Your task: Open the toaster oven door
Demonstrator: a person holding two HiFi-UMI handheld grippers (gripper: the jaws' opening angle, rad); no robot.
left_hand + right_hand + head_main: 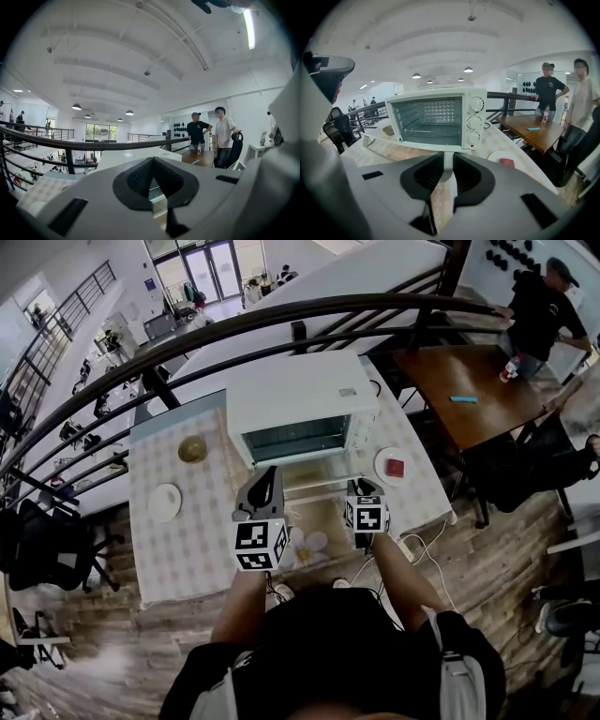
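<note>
Left tool (269, 474) closed, right tool (365, 487) parted (holding nothing); toaster oven door (319, 480) open.

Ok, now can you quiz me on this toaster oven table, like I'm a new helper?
1. True or false: the toaster oven has its door folded down open.
2. What lies on the plate to the right of the oven? A) a red thing B) a banana C) a fork
3. In the right gripper view, how many people stand at the brown table?
Key: 1 true; 2 A; 3 two.
</note>
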